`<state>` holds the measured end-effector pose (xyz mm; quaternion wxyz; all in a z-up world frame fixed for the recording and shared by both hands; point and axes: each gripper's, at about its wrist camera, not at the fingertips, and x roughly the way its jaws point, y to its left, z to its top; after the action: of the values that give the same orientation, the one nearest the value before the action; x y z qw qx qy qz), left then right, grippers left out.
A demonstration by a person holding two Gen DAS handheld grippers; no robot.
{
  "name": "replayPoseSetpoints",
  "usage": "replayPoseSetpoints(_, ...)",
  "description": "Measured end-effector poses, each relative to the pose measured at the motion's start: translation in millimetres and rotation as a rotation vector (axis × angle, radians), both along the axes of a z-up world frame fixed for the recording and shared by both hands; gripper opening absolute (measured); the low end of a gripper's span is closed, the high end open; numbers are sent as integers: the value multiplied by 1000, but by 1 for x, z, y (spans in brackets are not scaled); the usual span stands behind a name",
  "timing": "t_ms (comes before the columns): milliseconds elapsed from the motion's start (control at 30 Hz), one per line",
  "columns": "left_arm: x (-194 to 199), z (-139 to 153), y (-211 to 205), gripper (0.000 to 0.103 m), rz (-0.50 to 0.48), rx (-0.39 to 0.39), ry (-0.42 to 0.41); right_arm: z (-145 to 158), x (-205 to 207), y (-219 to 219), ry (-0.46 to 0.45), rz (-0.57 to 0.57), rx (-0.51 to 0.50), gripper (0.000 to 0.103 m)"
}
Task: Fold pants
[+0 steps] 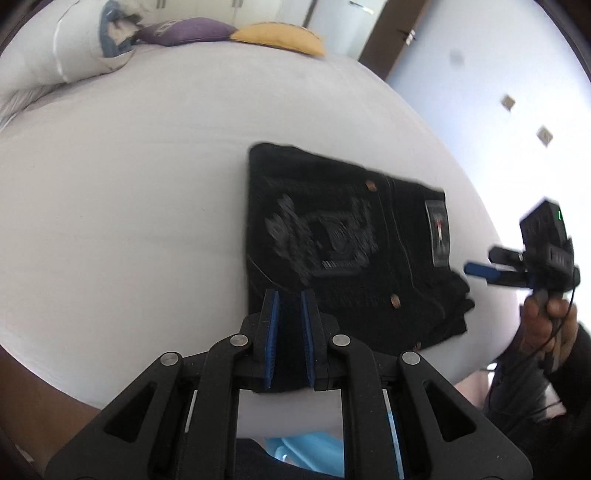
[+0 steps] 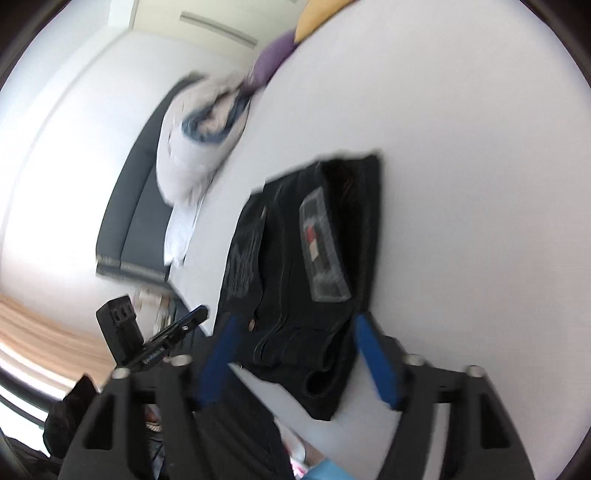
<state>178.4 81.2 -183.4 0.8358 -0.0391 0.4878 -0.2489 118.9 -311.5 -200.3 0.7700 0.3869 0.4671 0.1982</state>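
Black pants (image 1: pixel 332 240) lie folded into a flat rectangle on the white bed (image 1: pixel 110 184), with the waistband label toward the right. My left gripper (image 1: pixel 290 306) hovers over the pants' near edge with its blue pads nearly together; I see no cloth pinched between them. In the right wrist view the pants (image 2: pixel 306 258) lie ahead, and my right gripper (image 2: pixel 295 320) stands wide open with the waistband end showing between its fingers, neither pad pressing on it. From the left wrist view the right gripper (image 1: pixel 480 262) sits just off the pants' right edge, held by a hand (image 1: pixel 546 325).
A white pillow (image 1: pixel 55 55), a purple cushion (image 1: pixel 184 31) and a yellow cushion (image 1: pixel 280 37) line the far end of the bed. The bed's edge runs along the right, with pale floor (image 1: pixel 517 110) beyond. A dark headboard (image 2: pixel 125 206) stands at the left.
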Motion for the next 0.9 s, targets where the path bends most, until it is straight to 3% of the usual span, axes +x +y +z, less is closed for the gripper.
replayPoseSetpoints(200, 42, -22, 10, 12, 31, -35, 135, -25, 17, -11, 120, -94, -35, 72)
replayPoseSetpoints(333, 61, -36, 11, 13, 32, -102, 217, -31, 28, -3, 144, -88, -23, 76)
replayPoseSetpoints(600, 73, -30, 8, 15, -14, -145, 237, -35, 52, 19, 200, -58, -44, 77)
replayPoseSetpoints(633, 74, -29, 9, 25, -15, -152, 235, -36, 54, 22, 202, -55, -47, 77)
replayPoseSetpoints(667, 74, -28, 11, 51, -12, -161, 234, -36, 54, 25, 201, -50, -44, 77)
replayPoseSetpoints(733, 73, -23, 21, 87, 10, -203, 217, -37, 56, 29, 202, -42, -37, 77)
replayPoseSetpoints(900, 73, -25, 20, 88, -13, -228, 233, -39, 60, 36, 196, -38, -41, 78)
